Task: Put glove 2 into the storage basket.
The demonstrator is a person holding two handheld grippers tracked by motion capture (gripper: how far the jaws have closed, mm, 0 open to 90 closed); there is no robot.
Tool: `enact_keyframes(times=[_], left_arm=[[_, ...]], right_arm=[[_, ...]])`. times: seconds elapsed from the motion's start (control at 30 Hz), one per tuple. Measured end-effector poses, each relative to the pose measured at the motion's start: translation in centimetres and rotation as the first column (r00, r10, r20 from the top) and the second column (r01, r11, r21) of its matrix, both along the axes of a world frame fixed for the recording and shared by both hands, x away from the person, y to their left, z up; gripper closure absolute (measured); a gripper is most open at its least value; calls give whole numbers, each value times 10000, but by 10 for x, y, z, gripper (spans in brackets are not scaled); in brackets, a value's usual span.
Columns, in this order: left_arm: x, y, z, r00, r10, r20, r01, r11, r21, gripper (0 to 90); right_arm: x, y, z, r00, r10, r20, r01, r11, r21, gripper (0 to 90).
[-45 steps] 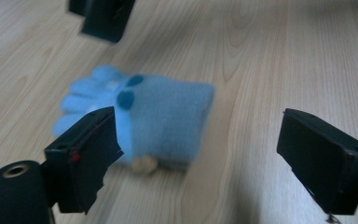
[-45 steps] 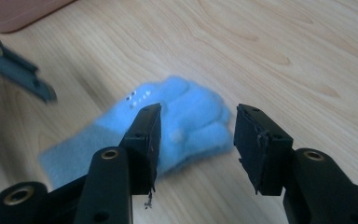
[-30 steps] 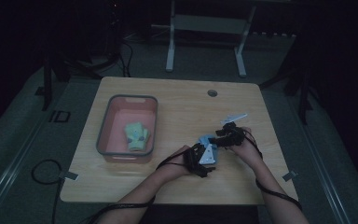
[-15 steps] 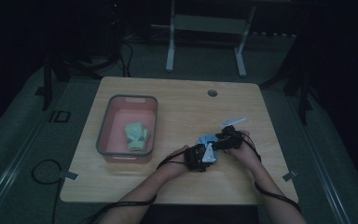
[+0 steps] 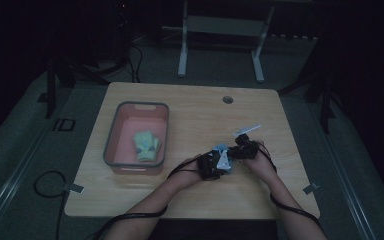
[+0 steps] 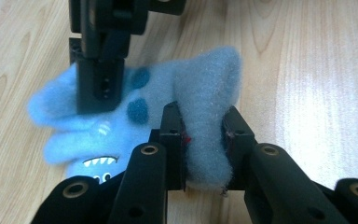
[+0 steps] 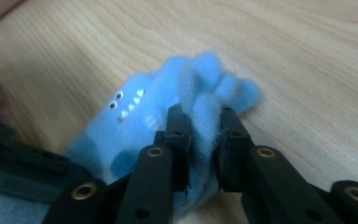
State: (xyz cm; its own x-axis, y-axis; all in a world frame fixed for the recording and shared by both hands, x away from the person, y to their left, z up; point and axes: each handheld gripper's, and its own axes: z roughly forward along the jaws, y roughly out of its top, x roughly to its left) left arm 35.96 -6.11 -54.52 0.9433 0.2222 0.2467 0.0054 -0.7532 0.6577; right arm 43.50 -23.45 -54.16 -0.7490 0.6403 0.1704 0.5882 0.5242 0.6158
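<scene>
we see both grippers' jaws, just closing, pinch folds of the blue fuzzy sock (image 6: 135,116): left gripper (image 6: 204,144), right gripper (image 7: 204,140). sock lies on the table (image 5: 190,115), near right of centre; forearms converge from the near edge.

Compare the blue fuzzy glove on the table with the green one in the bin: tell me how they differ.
The blue glove lies on the bare table; the green glove lies inside the pink bin. The blue glove is pinched by the left gripper and the right gripper, their jaws having just closed on its fabric; the green glove lies untouched. The blue glove bears a toothy face; no such detail can be made out on the green one. Both look soft.
</scene>
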Motion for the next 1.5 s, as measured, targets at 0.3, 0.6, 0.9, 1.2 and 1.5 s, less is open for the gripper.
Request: enact_keyframes(times=[0.3,0.6,0.9,1.2,1.5], left_arm=[[-2,9,19,9997,40,256,-41,10000,34,760],[-4,21,40,9989,54,458,-65,9997,231,760],[-4,37,62,9974,115,714,-153,9985,521,760],[-5,49,74,9955,297,898,-349,9978,567,760],[-7,70,89,9919,541,1149,-638,9946,823,761]], right_arm=[[-1,4,17,9999,-115,36,113,9987,497,817],[-1,15,40,9993,165,340,-191,9969,768,818],[1,30,59,9979,446,474,-488,9946,919,819],[5,47,80,9945,747,728,-829,9897,1165,819],[11,66,93,9910,1068,811,-1175,9831,1403,819]])
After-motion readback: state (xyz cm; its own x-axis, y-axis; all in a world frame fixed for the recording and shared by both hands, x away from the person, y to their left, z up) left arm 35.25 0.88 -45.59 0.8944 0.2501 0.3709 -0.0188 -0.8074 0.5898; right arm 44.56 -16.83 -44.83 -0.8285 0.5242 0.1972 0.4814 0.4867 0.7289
